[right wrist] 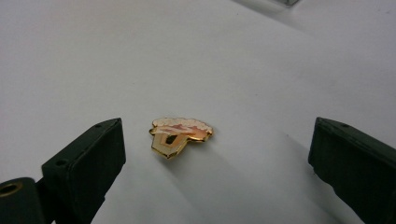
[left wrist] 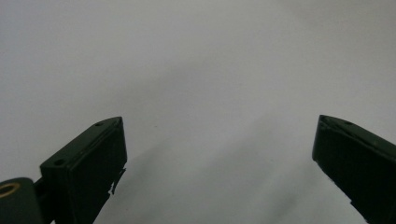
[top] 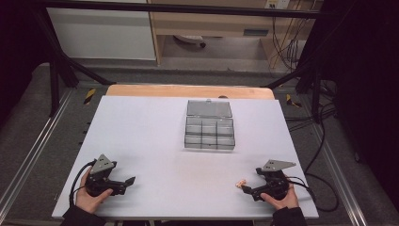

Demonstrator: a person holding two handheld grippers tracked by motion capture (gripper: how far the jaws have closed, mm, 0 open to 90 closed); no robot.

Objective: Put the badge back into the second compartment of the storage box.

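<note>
Gold pin (right wrist: 181, 136) sits ungrabbed on the desk (top: 155, 136), both our grippers' fingers wide open, compartment box (top: 209, 128) waiting.

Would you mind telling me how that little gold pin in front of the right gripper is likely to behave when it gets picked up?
The pin looks like rigid enamelled metal, so it probably won't bend. Its glossy face may be slippery between the pads. It lies flat and low on the table, so the right gripper, jaws open around it, may push it along rather than lift it.
</note>
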